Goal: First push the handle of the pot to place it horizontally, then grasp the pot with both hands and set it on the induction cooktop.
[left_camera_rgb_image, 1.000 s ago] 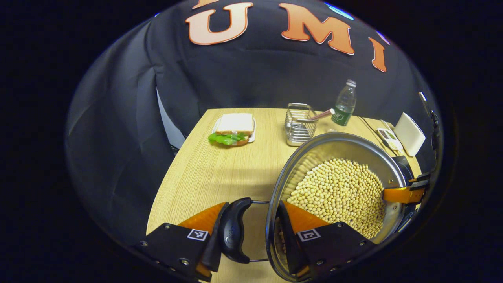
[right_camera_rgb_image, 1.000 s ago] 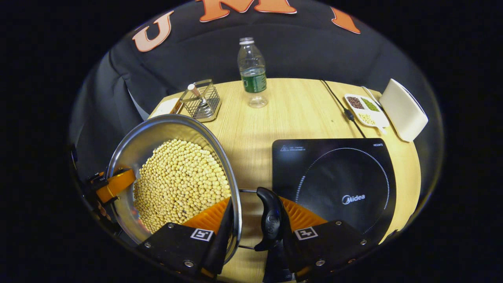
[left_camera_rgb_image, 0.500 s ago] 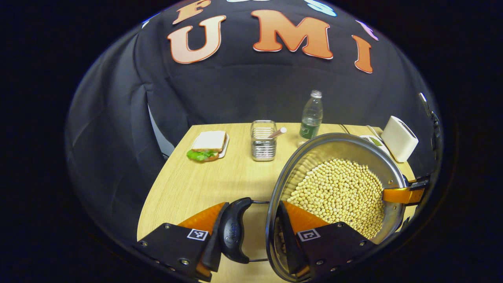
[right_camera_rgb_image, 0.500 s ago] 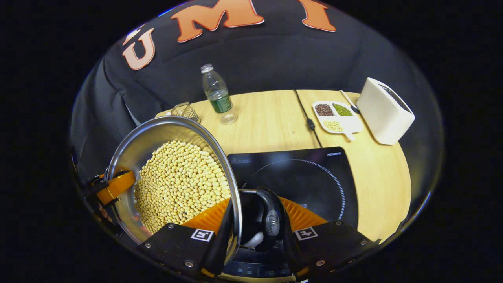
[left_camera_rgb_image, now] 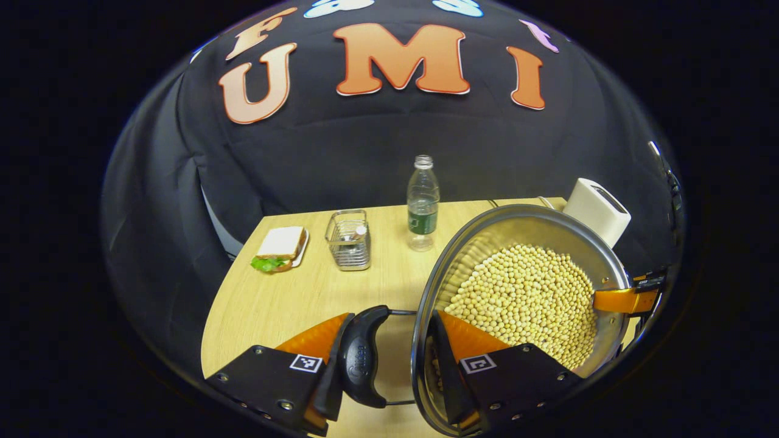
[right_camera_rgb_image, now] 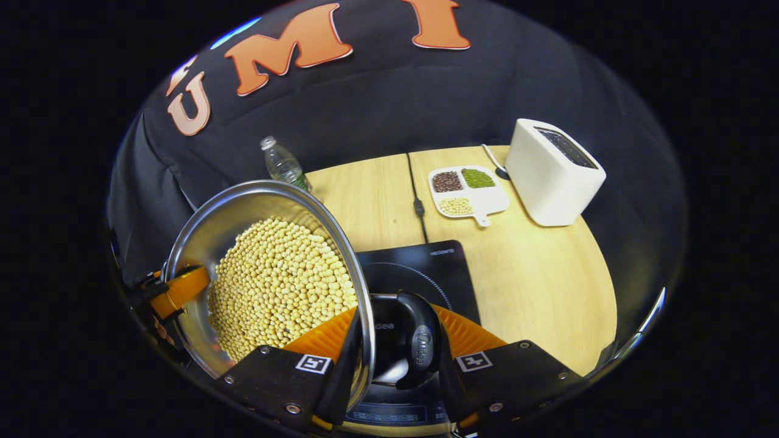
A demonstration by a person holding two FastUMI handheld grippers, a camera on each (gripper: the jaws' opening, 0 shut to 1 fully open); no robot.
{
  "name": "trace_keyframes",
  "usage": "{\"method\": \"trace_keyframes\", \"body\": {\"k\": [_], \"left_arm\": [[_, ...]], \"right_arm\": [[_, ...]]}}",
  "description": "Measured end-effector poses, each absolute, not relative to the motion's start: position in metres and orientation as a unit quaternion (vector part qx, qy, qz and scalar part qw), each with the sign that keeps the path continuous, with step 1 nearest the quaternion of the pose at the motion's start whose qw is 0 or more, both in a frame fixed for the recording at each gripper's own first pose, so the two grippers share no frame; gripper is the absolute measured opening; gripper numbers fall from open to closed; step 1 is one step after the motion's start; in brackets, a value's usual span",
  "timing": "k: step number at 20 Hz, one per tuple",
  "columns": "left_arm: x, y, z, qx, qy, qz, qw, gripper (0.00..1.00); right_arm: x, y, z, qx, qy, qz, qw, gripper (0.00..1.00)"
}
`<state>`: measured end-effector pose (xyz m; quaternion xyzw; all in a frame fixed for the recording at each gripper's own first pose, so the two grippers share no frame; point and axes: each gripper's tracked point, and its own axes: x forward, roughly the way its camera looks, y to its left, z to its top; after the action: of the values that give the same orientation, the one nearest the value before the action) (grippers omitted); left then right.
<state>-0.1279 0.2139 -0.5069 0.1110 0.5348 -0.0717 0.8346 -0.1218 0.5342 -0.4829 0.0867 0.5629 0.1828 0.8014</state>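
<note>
You carry pot (right_camera_rgb_image: 268, 274) over cooktop (right_camera_rgb_image: 426, 267), lower centre; left gripper (left_camera_rgb_image: 389, 359) and right gripper (right_camera_rgb_image: 395, 359) each clamp handle and rim. Tilt risks spilling beans (left_camera_rgb_image: 523, 298).

Pot (left_camera_rgb_image: 535, 243): round steel, full of pale yellow beans, held up between my two tongs.
Handles (left_camera_rgb_image: 362, 359): black loops on opposite sides, lying level.
Cooktop (right_camera_rgb_image: 426, 274): flat black glass on the table, partly beneath my pot.
</note>
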Motion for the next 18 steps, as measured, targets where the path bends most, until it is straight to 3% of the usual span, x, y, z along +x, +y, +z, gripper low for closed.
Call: {"method": "trace_keyframes", "body": {"k": [5,6,7,18], "left_arm": [[-0.129,0.215,-0.515,0.106,0.544,-0.082,0.828,0.66],[-0.127,0.216,-0.514,0.105,0.548,-0.085,0.825,0.66],[-0.126,0.216,-0.515,0.104,0.553,-0.087,0.822,0.66],[-0.123,0.213,-0.525,0.106,0.601,-0.107,0.785,0.67]], "right_arm": [[-0.126,0.535,-0.483,0.08,0.57,0.173,0.799,0.6],[-0.125,0.535,-0.481,0.076,0.574,0.173,0.797,0.55],[-0.127,0.537,-0.482,0.074,0.577,0.169,0.795,0.6],[-0.128,0.534,-0.47,0.06,0.619,0.161,0.767,0.6]]}}
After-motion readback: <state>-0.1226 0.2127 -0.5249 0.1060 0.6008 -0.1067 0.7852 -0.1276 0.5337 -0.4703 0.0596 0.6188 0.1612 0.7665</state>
